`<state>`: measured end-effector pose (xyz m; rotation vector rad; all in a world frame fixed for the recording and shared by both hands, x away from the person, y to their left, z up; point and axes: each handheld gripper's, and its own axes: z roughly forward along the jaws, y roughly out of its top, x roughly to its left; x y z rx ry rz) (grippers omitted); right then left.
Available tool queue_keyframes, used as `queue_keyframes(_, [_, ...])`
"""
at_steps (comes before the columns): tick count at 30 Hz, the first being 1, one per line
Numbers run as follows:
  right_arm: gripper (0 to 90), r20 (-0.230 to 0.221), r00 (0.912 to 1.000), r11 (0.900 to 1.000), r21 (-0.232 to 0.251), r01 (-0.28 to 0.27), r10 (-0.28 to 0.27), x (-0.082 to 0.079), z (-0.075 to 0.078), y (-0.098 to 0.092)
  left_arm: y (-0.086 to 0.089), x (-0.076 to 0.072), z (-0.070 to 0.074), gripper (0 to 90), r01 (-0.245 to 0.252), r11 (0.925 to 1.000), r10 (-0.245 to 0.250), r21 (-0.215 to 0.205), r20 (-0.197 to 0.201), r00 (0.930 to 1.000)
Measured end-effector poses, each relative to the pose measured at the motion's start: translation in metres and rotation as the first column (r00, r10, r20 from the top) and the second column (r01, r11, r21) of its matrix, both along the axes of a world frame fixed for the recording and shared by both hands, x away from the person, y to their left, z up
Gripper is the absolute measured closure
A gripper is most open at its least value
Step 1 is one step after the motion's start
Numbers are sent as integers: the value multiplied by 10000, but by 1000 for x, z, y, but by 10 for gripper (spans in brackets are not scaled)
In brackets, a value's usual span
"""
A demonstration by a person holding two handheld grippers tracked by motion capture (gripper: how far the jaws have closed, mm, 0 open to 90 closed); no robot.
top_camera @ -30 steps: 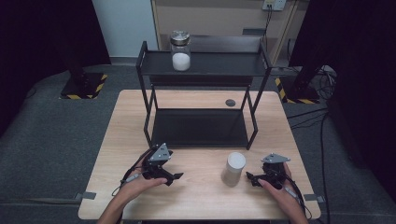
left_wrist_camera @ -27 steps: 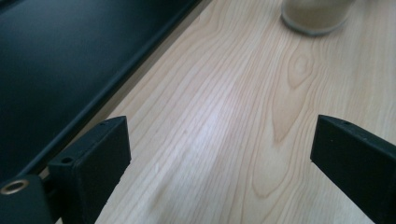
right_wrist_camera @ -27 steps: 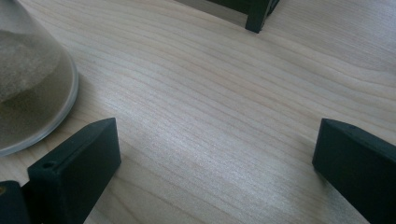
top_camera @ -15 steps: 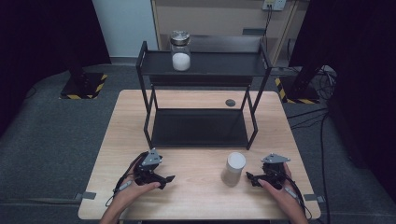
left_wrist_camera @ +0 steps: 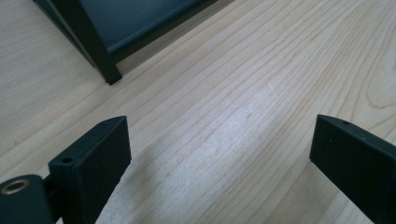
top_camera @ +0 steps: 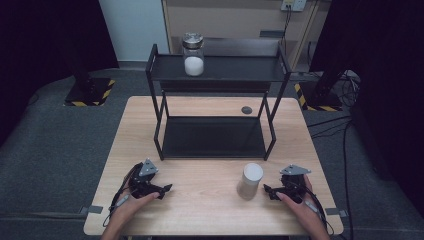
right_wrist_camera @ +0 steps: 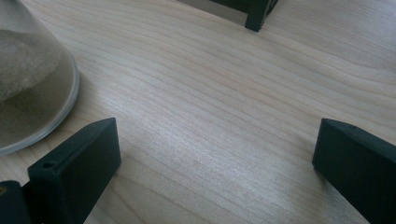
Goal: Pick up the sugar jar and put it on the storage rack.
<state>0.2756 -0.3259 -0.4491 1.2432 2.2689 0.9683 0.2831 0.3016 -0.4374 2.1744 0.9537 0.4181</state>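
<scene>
Both tools sit low on the table, near its front edge, neither holding anything. Left tool: jaws spread wide, bare wood between them in the left gripper view, with a foot of the black shelf rack up ahead and off to the left of the jaws. Right tool: jaws spread as well, bare wood between them in the right gripper view.

The thing in play looks like the white jar standing upright on the table just beside the right tool's tips, on the side toward the left tool. In the right gripper view its rounded glassy wall and the pale grainy fill sit just beyond the left jaw, near but outside the gap, not touching as far as I can tell. It stands well apart from the left tool.

A second, lidded jar with white contents stands on the rack's top shelf, far ahead of both tools. The lower shelf is bare.

Progress, as a judgement: early stage. The white jar is on the table, no grasp made. Likely left: move the right tool sideways to bracket the jar, close on it, lift it and place it on the rack.
</scene>
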Motion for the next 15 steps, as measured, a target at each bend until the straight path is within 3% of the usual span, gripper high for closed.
queue_keyframes(8, [14, -1, 10000, 10000, 0, 4, -4, 0, 0, 0, 1, 3, -4, 44, -285, 9994, 290, 187, -224, 9993])
queue_keyframes(15, [14, -3, 10000, 10000, 4, 6, -6, 0, 0, 0, 4, 1, -9, 22, -294, 9996, 294, 14, -103, 9995])
